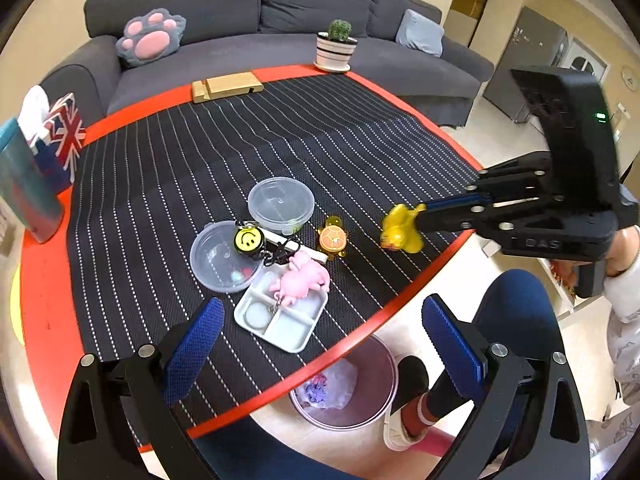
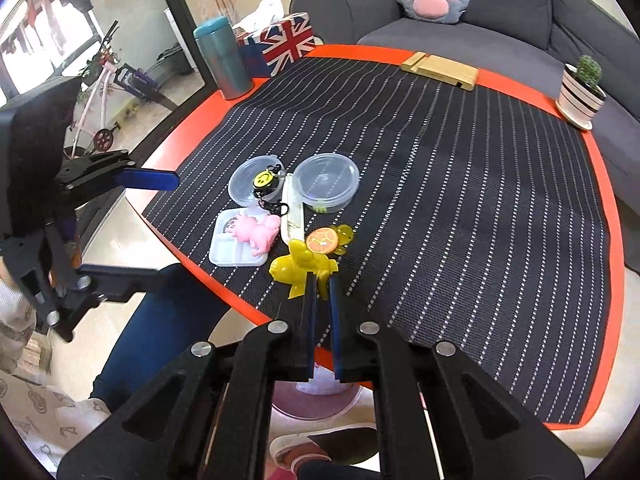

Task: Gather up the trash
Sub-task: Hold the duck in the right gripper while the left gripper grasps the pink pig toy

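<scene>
My right gripper [image 2: 322, 280] is shut on a yellow rubber toy [image 2: 298, 270], held just above the table's near edge; the same toy [image 1: 400, 228] shows in the left wrist view at the right gripper's tips [image 1: 420, 214]. My left gripper [image 1: 320, 320] stands open and empty above the white divided tray [image 1: 294, 330]. On the striped mat lie a pink toy [image 1: 304, 278], a smiley keychain [image 1: 250, 239], an orange turtle toy [image 1: 333, 238], a clear lid [image 1: 220, 258] and a clear round container [image 1: 281, 204]. A pink bin [image 1: 372, 384] with crumpled trash stands on the floor below the table edge.
A teal cup [image 2: 224, 58], a flag-pattern tissue box [image 2: 286, 42], a wooden stand [image 2: 442, 70] and a potted cactus [image 2: 582, 88] line the table's far side. A grey sofa [image 1: 248, 16] lies behind. A person's leg [image 1: 508, 320] and slippered foot are beside the bin.
</scene>
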Motion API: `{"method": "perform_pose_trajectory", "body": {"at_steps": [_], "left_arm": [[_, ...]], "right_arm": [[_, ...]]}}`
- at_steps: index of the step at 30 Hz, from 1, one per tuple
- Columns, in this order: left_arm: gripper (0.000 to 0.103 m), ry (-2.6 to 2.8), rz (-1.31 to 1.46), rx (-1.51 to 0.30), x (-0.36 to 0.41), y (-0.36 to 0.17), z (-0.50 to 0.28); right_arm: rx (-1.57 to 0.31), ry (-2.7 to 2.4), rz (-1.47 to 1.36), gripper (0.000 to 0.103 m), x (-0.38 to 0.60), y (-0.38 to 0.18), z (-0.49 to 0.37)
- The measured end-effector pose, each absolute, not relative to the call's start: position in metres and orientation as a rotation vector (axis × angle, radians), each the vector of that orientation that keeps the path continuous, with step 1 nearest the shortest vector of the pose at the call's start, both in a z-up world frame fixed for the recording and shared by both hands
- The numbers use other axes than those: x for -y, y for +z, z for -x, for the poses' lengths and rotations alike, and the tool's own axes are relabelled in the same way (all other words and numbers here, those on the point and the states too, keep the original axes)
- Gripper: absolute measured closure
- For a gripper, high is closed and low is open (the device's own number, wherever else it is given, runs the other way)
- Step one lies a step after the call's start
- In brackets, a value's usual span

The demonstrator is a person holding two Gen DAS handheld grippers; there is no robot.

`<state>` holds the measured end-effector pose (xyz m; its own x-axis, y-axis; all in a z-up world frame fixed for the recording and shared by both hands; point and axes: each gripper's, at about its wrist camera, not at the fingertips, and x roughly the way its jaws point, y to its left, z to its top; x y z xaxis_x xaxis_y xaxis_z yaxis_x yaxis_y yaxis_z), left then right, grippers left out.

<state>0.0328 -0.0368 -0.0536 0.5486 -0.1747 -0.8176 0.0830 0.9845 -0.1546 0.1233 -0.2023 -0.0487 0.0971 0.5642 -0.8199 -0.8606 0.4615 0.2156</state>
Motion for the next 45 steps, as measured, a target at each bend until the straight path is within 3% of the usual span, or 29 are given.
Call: {"method": "perform_pose_trajectory", "body": {"at_steps": [13,16,28,32,45], "left_arm": [[0.008,-0.141,0.049,-1.060,0.047,-0.081,-0.063],[0.022,-0.139,0.050,-1.072,0.048,-0.086,-0.066],[0.038,-0.108,0.031,-1.099,0.047,-0.099,-0.072],[0.057,-0.105,0.038,-1.107,0.045,-0.101,-0.073],[0.060,-0.116,0.051,-1.070,0.043,-0.090,-0.069]], "right_arm": [[-1.010,1.066,0.319,0.097,0.223,-0.049,-0.130],[-1.011,1.064,0.312,0.097,0.225,-0.050,-0.133],[-1.021,1.065,0.301,0.097,0.226,-0.057,-0.134],[-1.022,1.064,0.301,0.097,0.226,-0.058,-0.135],[-1.016,1.065,0.297,0.097,0.224,-0.057,-0.135]]}}
